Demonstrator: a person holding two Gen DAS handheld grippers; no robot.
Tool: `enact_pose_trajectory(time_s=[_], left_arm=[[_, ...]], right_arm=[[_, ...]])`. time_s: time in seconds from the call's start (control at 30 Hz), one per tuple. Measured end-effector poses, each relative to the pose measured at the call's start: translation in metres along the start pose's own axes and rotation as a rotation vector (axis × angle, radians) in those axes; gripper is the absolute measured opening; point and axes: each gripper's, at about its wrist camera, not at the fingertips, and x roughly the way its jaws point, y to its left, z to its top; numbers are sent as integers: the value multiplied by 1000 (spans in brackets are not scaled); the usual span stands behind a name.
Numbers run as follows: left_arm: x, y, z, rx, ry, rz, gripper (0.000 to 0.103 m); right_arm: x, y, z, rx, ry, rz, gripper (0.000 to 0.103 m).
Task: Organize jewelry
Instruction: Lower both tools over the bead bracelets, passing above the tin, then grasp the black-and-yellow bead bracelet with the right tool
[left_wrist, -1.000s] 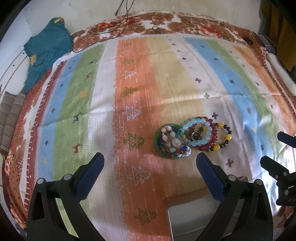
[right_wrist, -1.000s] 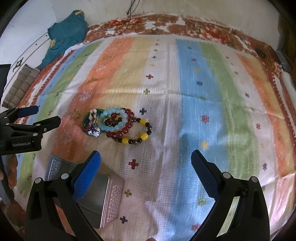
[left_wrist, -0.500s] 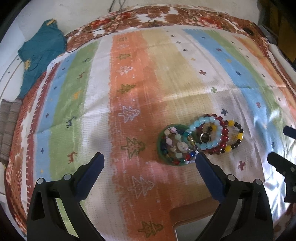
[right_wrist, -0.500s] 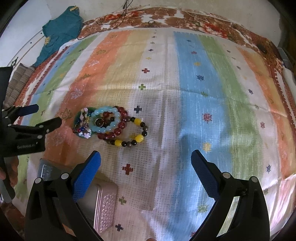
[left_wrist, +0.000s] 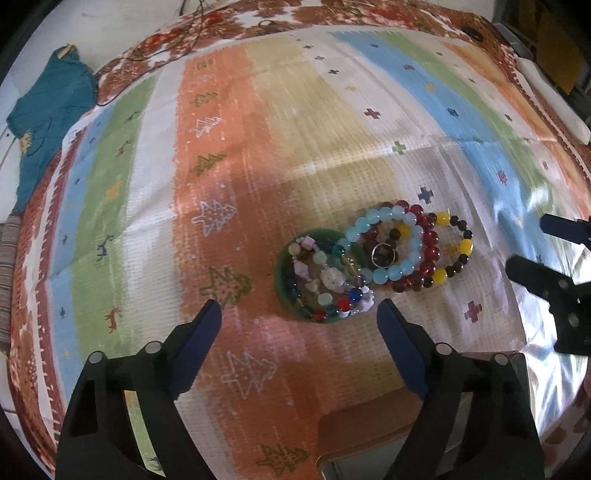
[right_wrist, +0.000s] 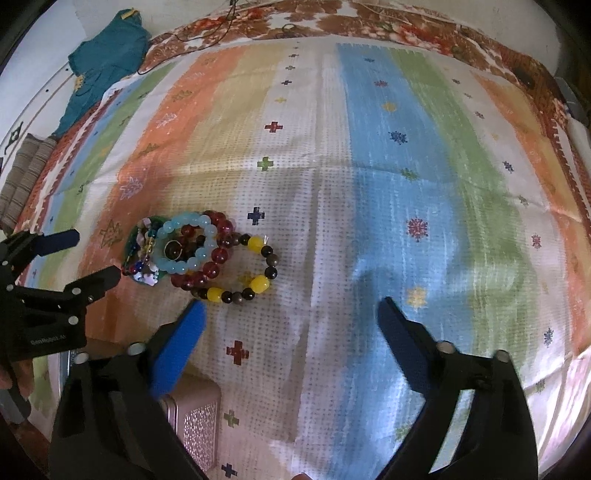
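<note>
At the near edge of the left wrist view, the left gripper (left_wrist: 299, 314) is seen with its blue-padded jaws spread wide and holding nothing; a silver metal tin box with an embossed lid (left_wrist: 369, 458) is partly hidden beneath its right finger. Just beyond the fingertips, a small round green dish (left_wrist: 284, 280) filled with mixed coloured beads is shown resting on the striped woven cloth with tree and cross motifs (left_wrist: 221, 147). Touching the dish on its right, a light blue bead bracelet (left_wrist: 386, 275) is laid over a dark red bead bracelet (left_wrist: 430, 254), and a yellow-and-black bead bracelet (left_wrist: 466, 245) lies outermost; a small metal ring (left_wrist: 384, 254) is seen inside the blue loop. In the right wrist view, the right gripper (right_wrist: 291, 314) is likewise held wide apart and empty, over bare cloth to the right of the pile, with the box at its lower left. At the far left corner, a teal garment (left_wrist: 48, 110) is seen lying off the cloth.
</note>
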Motion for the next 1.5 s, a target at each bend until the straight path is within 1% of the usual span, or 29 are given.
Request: enact_pose_trajectory(time_s=[0.03,0.13,0.27,0.33,0.47,0.5,0.57,0.63,0.7,0.77,0.8,0.83,0.87,0.9,1.0,1.03,1.07,1.1,1.13,1.17,1.27,1.5], left_arm=[[2,-2,0,6,5,-5,77],[7,-3,0,20,17,-13,75],[14,-3,2,29,32,-25,68],[18,-5,3,46,43,-20,59],[20,-8,4,71,44,-34,54],[21,-10,5,78,44,-38,52],[22,-12,7,85,48,-47,47],[23,-12,8,75,53,-74,37],[25,-10,9,59,57,-89,34],[26,-11,9,66,57,-88,31],[28,-11,9,67,61,-97,27],[28,-11,9,66,62,-102,25],[29,-11,9,65,63,-106,23],[29,-11,10,67,64,-112,20],[31,-14,8,81,63,-111,16],[32,-16,8,87,64,-110,12],[32,-17,7,88,66,-110,10],[32,-17,7,86,65,-109,9],[32,-17,6,86,64,-110,9],[31,-16,6,86,62,-111,9],[29,-16,6,84,56,-114,9],[17,-13,10,68,28,-118,9]], right_arm=[[2,0,1,3,4,0,89],[7,-1,2,3,14,-7,89],[13,-2,4,20,23,2,89],[16,-2,6,26,24,3,88],[21,-1,8,31,31,7,83],[23,0,9,32,35,7,82],[25,-1,11,37,40,7,73],[27,-1,13,45,45,20,73],[31,-3,15,56,55,26,71],[37,-4,16,59,71,25,64],[39,-4,16,57,74,22,61],[41,-3,16,52,79,19,57],[43,-3,16,50,83,18,54],[45,-3,16,51,87,25,53],[48,-1,19,53,87,43,45],[49,1,20,47,85,48,38],[50,2,22,47,86,59,29],[52,3,22,48,91,72,25],[53,4,22,47,94,69,16],[54,6,22,38,94,62,13],[56,9,23,25,90,56,11],[53,7,23,23,80,62,11]])
